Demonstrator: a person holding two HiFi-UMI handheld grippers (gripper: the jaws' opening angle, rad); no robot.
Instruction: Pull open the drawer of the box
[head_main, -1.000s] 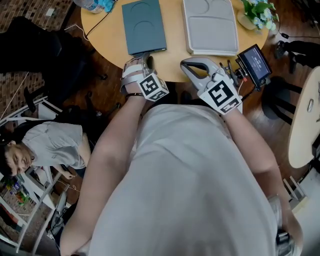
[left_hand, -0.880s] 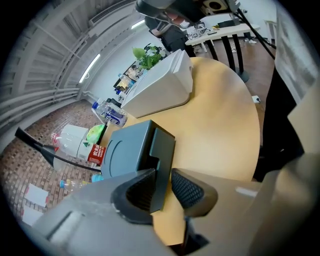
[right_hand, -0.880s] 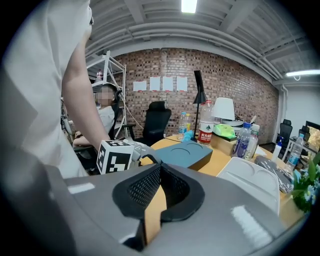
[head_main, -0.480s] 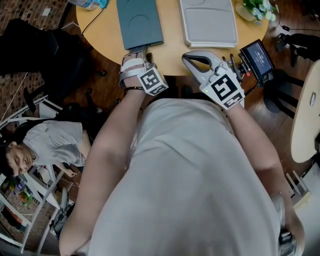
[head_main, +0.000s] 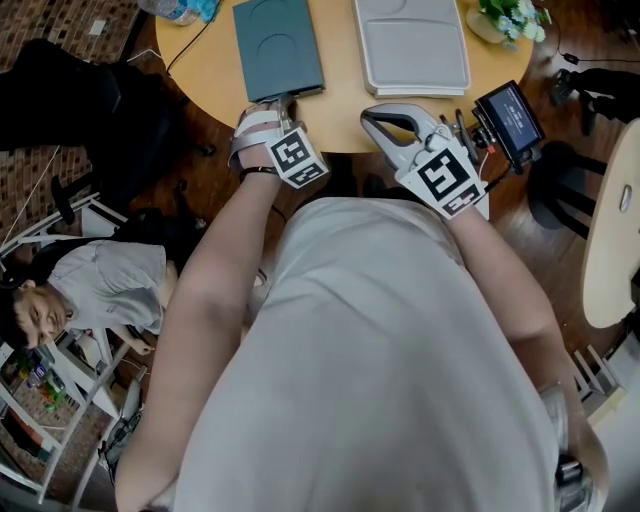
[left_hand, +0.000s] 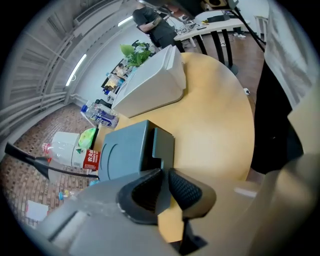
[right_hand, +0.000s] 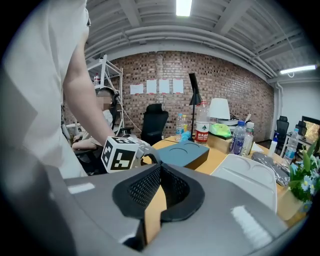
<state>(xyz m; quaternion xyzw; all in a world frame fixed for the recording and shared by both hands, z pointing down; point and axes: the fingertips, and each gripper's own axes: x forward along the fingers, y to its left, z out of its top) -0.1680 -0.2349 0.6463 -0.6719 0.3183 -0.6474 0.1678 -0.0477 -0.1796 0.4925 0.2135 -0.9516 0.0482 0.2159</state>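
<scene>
A dark teal box lies flat on the round wooden table. In the left gripper view its drawer front stands a little proud of the box body. My left gripper has just been closing, and its pads now press on the thin teal pull tab of that drawer. In the head view the left gripper sits at the box's near edge. My right gripper hovers over the table edge to the right, shut, nothing between its pads.
A white box lies right of the teal one. A small screen on a mount sticks out at the table's right edge, and a plant stands behind it. Bottles crowd the far side. A person sits at the left.
My left gripper has edged forward to the teal box's near edge and rolled a little. The right gripper has stayed about where it was.
</scene>
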